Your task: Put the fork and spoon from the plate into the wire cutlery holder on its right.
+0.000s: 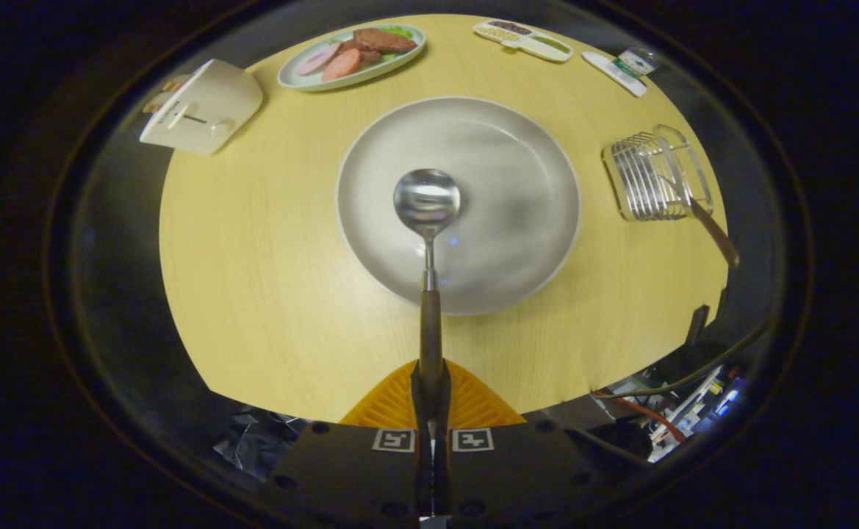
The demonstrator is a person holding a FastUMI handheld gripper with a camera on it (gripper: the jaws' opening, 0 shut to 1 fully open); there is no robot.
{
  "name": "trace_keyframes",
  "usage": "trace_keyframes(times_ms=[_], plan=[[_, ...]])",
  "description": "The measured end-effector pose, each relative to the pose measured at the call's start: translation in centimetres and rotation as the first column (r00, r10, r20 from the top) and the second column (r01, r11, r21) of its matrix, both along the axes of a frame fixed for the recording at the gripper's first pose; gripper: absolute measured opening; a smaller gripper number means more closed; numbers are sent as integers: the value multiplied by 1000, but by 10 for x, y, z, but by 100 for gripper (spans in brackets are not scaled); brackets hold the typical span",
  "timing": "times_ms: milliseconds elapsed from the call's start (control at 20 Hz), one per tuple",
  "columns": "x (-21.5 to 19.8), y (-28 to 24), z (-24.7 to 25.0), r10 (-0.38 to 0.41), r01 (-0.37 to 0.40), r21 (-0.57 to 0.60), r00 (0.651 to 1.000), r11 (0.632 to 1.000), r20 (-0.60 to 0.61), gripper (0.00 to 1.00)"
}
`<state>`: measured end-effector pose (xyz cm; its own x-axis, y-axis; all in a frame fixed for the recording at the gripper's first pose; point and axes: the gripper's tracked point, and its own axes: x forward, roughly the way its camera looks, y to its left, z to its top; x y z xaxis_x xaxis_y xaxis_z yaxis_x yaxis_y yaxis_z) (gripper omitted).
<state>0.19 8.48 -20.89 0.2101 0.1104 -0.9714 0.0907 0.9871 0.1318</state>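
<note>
I log the round wooden table (267, 294) first, pale yellow grain, carrying everything else.

At its centre sits the large grey plate (517, 220), white-rimmed, shallow; I see nothing lying on its surface. The spoon (427, 202) shows in front of it: polished round bowl facing me with a bright reflection, thin metal neck, then a dark brown wooden handle running straight back toward 6 o'clock into the gripper (430, 389). Both fingers are pressed together on the end of that handle, so the claw is narrow and holding the spoon, bowl pointing to 12 o'clock. Whether the bowl touches the plate or hangs above it I cannot tell.

At 3 o'clock from the plate, apart from it, stands the wire cutlery holder (653, 180). The fork (712, 231) is already in it, head down among the wires, brown handle leaning out toward 4 o'clock.

At 10 o'clock, a white toaster (205, 106) near the table edge. At 11 o'clock, a pale green oval dish (304, 79) holding sliced meat, pink slices and some green leaf. At 1 o'clock, a small white divided tray (523, 38) with dark and green fillings; just beyond it toward 2 o'clock, a small white item (616, 73) I cannot identify.
</note>
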Motion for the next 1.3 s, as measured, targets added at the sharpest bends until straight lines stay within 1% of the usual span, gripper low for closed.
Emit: trace_keyframes(times_ms=[200,450,600,950,1200,1300], plan=[[-3,-25,29,-55,55,-8,998,998,12,4],[6,-75,68,-170,170,6,985,985,39,5],[17,-102,81,-234,234,12,972,972,34,4],[39,-157,75,-327,327,22,945,945,-21,5],[41,-174,54,-375,379,30,922,925,-92,5],[43,-180,50,-384,390,30,916,920,-112,7]])
